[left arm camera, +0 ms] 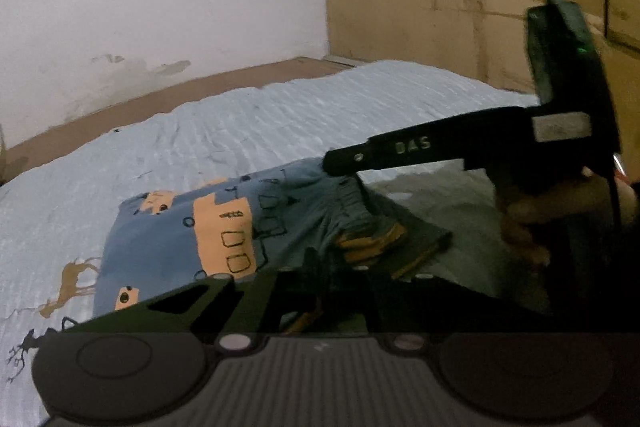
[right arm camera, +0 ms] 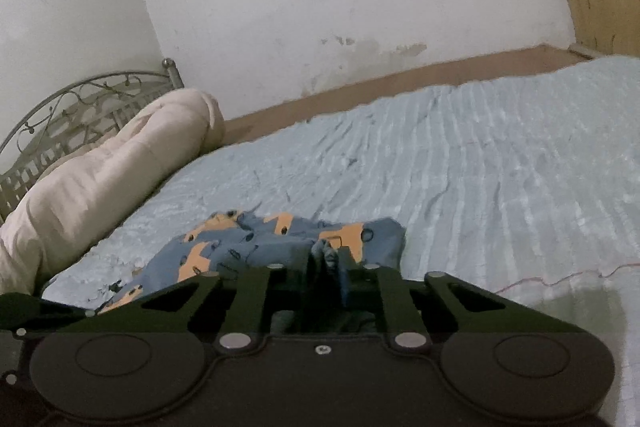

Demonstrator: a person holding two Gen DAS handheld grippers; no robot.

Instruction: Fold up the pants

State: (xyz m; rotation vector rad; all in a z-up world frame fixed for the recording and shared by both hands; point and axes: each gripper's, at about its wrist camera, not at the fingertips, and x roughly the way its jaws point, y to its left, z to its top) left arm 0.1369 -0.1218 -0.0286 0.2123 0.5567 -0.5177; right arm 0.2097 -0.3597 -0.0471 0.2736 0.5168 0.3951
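Pants (right arm camera: 280, 243), blue with orange patches, lay bunched on the near part of the bed (right arm camera: 500, 167). Right gripper (right arm camera: 325, 259) was closed on a fold of the fabric. Left gripper (left arm camera: 332, 263) was also closed, pinching the waistband edge. Rolled bedding (right arm camera: 104, 167) lay far left

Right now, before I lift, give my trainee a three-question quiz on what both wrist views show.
1. True or false: the right tool is shut on the pants.
2. What do the pants lie on? A) bare floor B) light blue bedspread C) wooden chair
3. What lies by the metal headboard?

Key: 1. true, with blue fabric bunched between its fingers. 2. B. 3. A rolled cream blanket.
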